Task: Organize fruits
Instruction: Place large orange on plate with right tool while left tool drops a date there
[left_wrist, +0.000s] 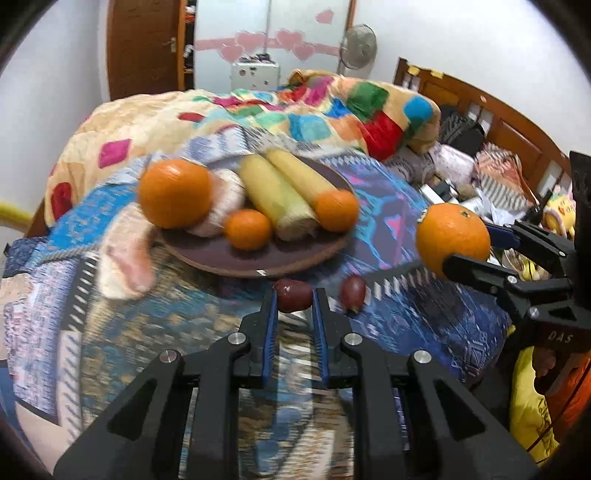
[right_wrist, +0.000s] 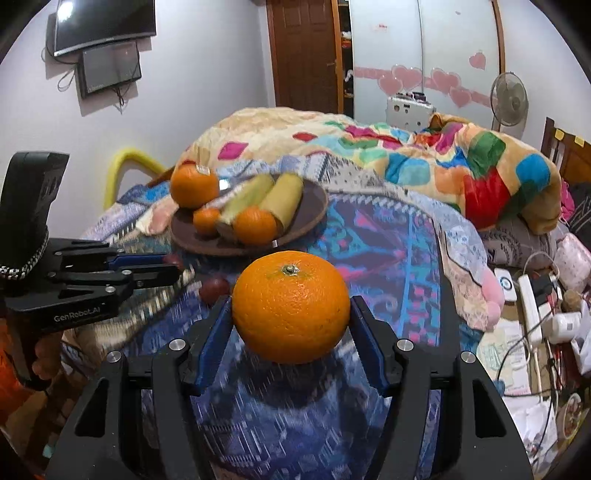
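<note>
- The left gripper (left_wrist: 294, 300) was closed on a small dark red fruit (left_wrist: 294, 295), perhaps a date or jujube, pinched between its blue pads just in front of the plate's near rim.
- The right gripper (right_wrist: 291, 325) was clamped on a large orange (right_wrist: 291, 306), stem up, clear of the patterned bedspread (right_wrist: 369, 236) and in front of the plate.
- A second dark red fruit (left_wrist: 353, 293) lay loose on the bedspread just beside the left gripper's right finger, between the two tools.
- The brown plate (left_wrist: 221, 258) beyond both tools already carried a big orange (left_wrist: 174, 192), two small oranges (left_wrist: 248, 229), two pale yellow elongated items that looked like corn cobs (left_wrist: 277, 195), and a pale round thing behind the big orange that I could not identify.
- Judged from this, the gathering was well along: most produce sat on the plate, two pieces were in hand, and one red fruit remained to be collected.
</note>
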